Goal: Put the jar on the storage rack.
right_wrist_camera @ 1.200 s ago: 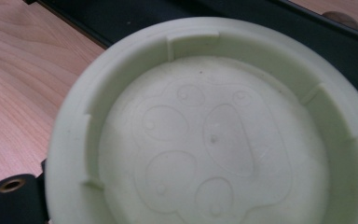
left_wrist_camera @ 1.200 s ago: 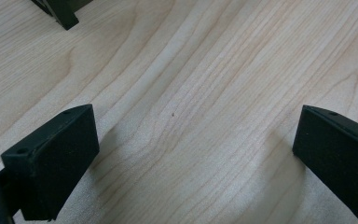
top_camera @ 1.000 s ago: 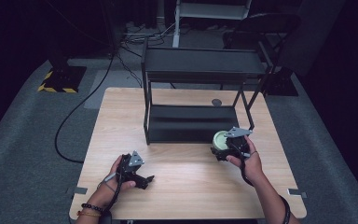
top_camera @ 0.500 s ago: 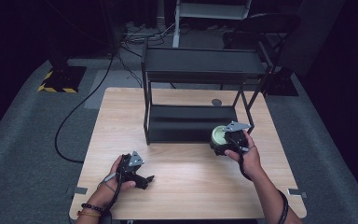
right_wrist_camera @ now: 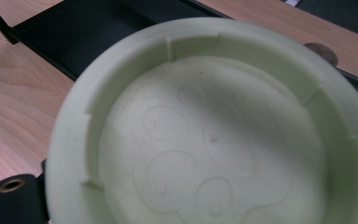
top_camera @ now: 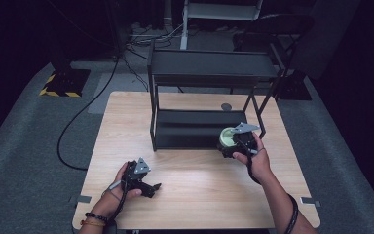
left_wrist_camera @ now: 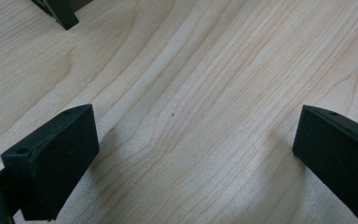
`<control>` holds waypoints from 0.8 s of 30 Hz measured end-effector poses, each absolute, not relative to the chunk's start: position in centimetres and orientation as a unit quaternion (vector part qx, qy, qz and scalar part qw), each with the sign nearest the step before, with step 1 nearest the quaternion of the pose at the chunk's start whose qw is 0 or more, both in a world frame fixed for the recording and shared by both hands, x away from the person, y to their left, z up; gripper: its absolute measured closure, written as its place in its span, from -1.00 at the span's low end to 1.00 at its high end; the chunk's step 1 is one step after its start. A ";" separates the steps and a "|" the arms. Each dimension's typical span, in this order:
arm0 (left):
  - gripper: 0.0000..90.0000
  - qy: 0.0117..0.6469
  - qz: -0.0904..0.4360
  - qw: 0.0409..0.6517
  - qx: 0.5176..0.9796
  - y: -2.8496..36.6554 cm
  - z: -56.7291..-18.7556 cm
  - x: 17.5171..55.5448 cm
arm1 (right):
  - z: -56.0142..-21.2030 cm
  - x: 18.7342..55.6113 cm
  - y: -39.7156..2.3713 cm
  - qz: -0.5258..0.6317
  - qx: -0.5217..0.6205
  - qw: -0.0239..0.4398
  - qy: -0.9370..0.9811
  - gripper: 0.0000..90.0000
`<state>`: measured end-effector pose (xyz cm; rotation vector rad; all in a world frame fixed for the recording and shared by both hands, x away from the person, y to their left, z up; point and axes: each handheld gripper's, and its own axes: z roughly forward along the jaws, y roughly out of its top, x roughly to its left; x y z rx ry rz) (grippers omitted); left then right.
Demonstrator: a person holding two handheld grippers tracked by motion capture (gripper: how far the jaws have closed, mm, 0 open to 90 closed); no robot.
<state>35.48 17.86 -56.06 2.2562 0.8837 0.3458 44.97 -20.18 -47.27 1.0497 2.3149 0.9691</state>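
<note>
The person's right forearm reaches in from the lower right, hand (top_camera: 256,158) wrapped around the right tool (top_camera: 234,142), which is raised toward the front edge of the black metal shelf rack (top_camera: 209,78) and carries a grey three-cornered plate on top. That tool is clenched on a pale green round dish (right_wrist_camera: 214,135), held at the rack's lower shelf (top_camera: 195,127) near its right end; whether the dish touches the shelf cannot be told. In the right gripper view the dish is seen close up: smooth, matte plastic with a thick raised rim, short ribs on the inside wall, and faint rounded outlines embossed in the flat bottom. The left hand (top_camera: 119,190) rests low near the front left of the tabletop (top_camera: 126,122), wrist bent, a dark bead bracelet on it, holding the left tool (top_camera: 152,187) just above the wood. The left tool is released, its two blocky black jaws spread wide apart with bare board between them. The tabletop is light wood with a flowing, wavy grain. The rack is made of thin, dark, angular bars with flat shelves. A black cable (top_camera: 78,122) trails over the grey carpeted floor at left.
</note>
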 end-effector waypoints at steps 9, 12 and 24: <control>-1.00 0.340 0.133 0.340 0.867 17.9 -56.1 35.5 | -47.0 46.0 -20.0 0.346 0.384 0.213 0.829 -0.75; -1.00 0.341 0.133 0.339 0.867 17.9 -56.1 35.5 | -46.9 46.3 -19.9 0.345 0.389 0.214 0.827 -0.75; -1.00 0.341 0.133 0.339 0.867 17.9 -56.1 35.5 | -46.5 47.6 -19.3 0.347 0.394 0.215 0.824 -0.75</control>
